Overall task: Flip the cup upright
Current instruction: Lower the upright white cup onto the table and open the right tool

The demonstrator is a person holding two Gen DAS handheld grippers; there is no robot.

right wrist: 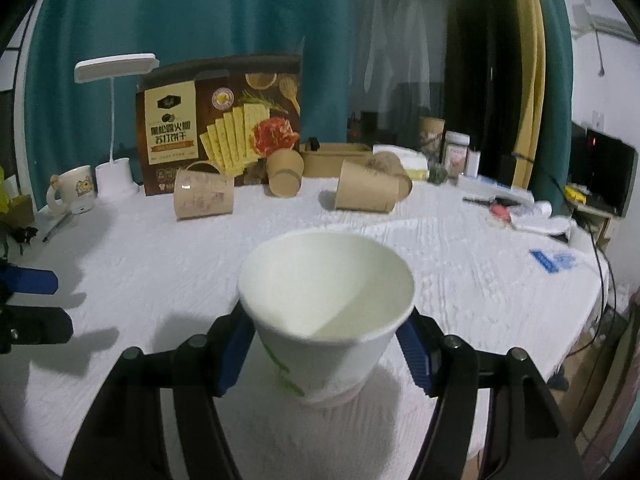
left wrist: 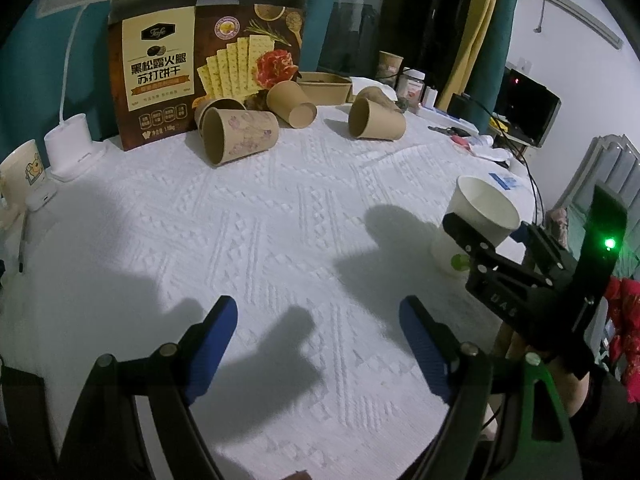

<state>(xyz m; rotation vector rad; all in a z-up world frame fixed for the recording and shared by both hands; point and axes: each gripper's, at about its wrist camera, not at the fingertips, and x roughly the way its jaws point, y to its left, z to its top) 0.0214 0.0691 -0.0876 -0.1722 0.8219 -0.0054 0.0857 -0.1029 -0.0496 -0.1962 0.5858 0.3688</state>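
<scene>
**White cup upright between right fingers; left fingers spread and empty**

Bench [left wrist: 280, 220]: covered in a white textured cloth, extends ahead of both sets of fingers.

Cracker box [right wrist: 220, 124]: brown, stands upright at the far edge, well beyond the fingertips, against a teal curtain [right wrist: 200, 8].

Desk lamp [left wrist: 76, 80]: white, beside the box on its left; a cartoon mug [right wrist: 76, 194] sits further left.

Brown paper cups: several lie on their sides in front of the box, far past the fingers. One [right wrist: 368, 192] has its mouth turned toward the camera side; another [right wrist: 204, 198] lies side-on.

White cup [right wrist: 328, 320]: upright, mouth up, base on the cloth, green print on its wall. It sits directly between the right gripper [right wrist: 326, 352] fingers [right wrist: 416, 356], whose blue pads stand at either side of its wall. Left pad looks touching; contact on the right pad cannot be told, so grasp is uncertain.

Left gripper [left wrist: 316, 344]: fingers [left wrist: 212, 344] released, wide apart, nothing between them, only cloth and shadow below. The white cup stands well off to the right of them.
</scene>
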